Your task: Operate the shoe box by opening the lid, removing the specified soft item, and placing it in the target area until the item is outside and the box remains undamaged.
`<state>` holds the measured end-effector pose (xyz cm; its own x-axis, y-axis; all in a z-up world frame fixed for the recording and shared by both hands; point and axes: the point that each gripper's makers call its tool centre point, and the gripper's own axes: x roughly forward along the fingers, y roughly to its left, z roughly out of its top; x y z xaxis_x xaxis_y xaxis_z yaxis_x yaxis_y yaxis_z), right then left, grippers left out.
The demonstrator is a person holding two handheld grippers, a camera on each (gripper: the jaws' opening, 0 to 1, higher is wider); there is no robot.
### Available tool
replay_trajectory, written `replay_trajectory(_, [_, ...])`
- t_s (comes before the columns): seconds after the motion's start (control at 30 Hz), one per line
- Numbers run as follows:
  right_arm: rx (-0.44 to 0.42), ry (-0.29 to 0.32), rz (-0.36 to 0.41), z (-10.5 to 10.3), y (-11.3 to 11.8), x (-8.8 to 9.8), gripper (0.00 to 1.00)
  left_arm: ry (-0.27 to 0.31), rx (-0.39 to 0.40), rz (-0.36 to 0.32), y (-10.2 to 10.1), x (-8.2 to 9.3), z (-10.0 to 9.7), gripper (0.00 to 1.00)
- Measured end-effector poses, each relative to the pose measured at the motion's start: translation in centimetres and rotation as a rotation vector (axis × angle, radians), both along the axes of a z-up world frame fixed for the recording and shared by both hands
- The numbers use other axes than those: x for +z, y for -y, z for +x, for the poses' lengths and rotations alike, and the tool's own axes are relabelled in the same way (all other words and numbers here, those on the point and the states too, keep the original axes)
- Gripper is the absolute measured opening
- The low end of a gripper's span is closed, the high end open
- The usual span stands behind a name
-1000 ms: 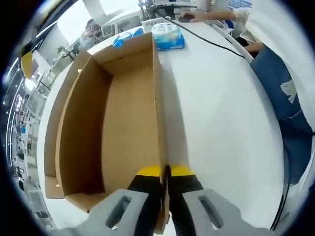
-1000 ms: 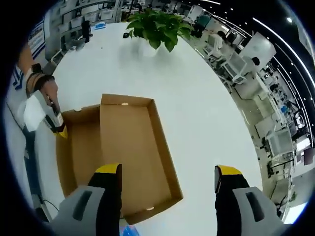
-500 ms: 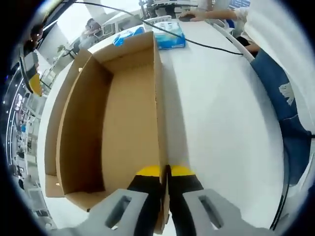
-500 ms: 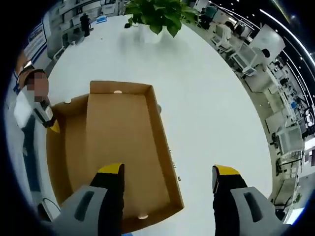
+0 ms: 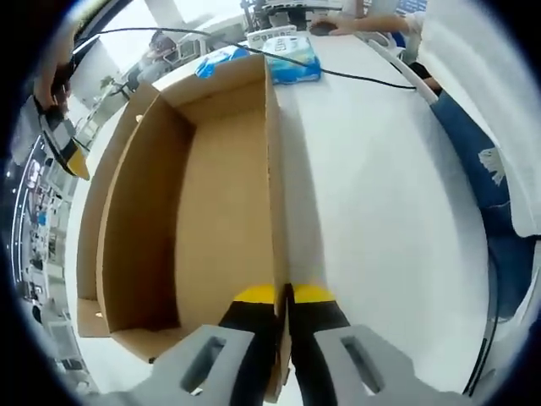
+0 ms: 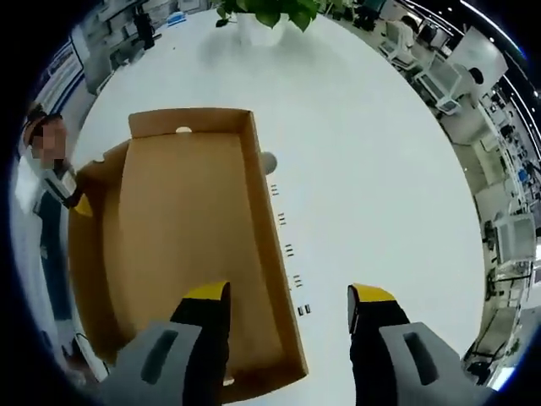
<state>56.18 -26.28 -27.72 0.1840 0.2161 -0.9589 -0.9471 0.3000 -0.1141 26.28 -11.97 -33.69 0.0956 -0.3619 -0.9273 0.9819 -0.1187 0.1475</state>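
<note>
Open brown cardboard shoe box (image 5: pixel 203 194) lying on a white surface (image 5: pixel 380 203), lid folded back so that tray and lid sit side by side; inside of the box bare cardboard, with no soft item to be made out in it in either view. In the left gripper view, left gripper (image 5: pixel 284 298) at the bottom, its black, yellow-tipped fingers (image 5: pixel 256 306) pressed together on the upright cardboard wall at the box's near right edge, one finger on each side of the wall. Beyond the far end of the box, a blue-and-white plastic-wrapped pack (image 5: pixel 292 61) on the surface, a thin black cable (image 5: pixel 355 78) running across just beside it. Blue cloth of a person's clothing (image 5: pixel 494 178) along the right edge. At the upper left, the other gripper's yellow tip (image 5: pixel 74 161) coming into sight, near the box's far side. In the right gripper view, right gripper (image 6: pixel 289 306) above the box, fingers (image 6: pixel 205 306) spread wide apart with nothing between them, the left one over the box's lid panel, the right one over bare surface. Small dark marks (image 6: pixel 287 249) in a row on the surface just beside the box's right wall. Green leafy potted plant (image 6: pixel 266 10) at the far end of the surface, well apart from the box.
</note>
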Motion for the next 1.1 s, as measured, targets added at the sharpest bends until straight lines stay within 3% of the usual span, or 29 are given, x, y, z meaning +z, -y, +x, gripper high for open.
replay_trajectory(0.1, [0.021, -0.009, 0.02, 0.3, -0.4, -0.7, 0.54, -0.004, 0.009, -0.003, 0.0, 0.0, 0.0, 0.02])
replay_trajectory(0.43, [-0.024, -0.09, 0.005, 0.8, 0.5, -3.1, 0.45, -0.01, -0.001, -0.002, 0.1, -0.1, 0.1, 0.02])
replay_trajectory(0.73, [-0.016, -0.137, -0.009, -2.5, 0.1, -3.0, 0.4, -0.011, 0.006, -0.01, 0.2, 0.0, 0.3, 0.02])
replay_trajectory(1.1, [0.022, -0.151, -0.015, -2.8, -0.5, -3.0, 0.27, -0.017, 0.022, -0.016, 0.4, 0.2, 0.5, 0.02])
